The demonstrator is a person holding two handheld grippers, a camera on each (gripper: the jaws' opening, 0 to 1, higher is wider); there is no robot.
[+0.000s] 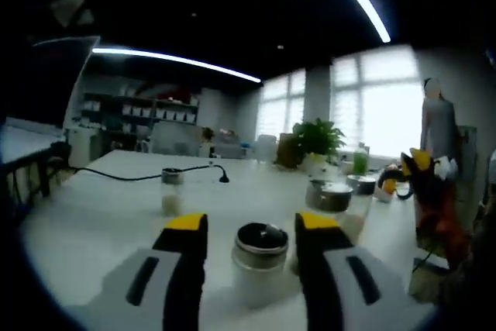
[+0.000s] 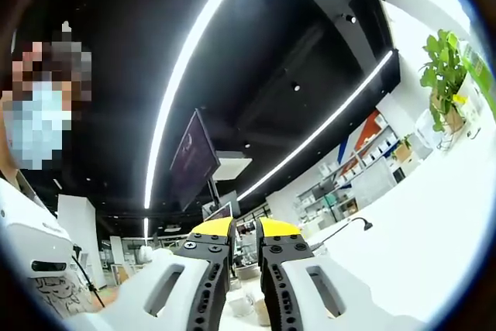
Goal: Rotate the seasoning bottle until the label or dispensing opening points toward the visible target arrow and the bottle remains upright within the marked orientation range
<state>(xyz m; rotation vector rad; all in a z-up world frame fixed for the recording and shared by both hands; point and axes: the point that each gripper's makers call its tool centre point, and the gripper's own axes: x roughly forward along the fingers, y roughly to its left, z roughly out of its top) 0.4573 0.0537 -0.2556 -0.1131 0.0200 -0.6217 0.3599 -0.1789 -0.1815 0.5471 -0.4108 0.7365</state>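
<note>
Seasoning bottle [image 1: 260, 257] stands on white table [image 1: 101, 215] between spread left hand-held gripper [image 1: 252, 230] jaws.

Bright windows [image 1: 372, 106], black ceiling [image 2: 263, 60]

The tabletop [image 1: 101, 215] is plain white. The bottle [image 1: 260, 263] is frosted white with a silver collar and black cap. Both tools, left [image 1: 252, 224] and right [image 2: 246, 228], are light grey with black inner faces and yellow tips. The cable [image 1: 139, 177] is black, the plant [image 1: 316, 137] green.
</note>
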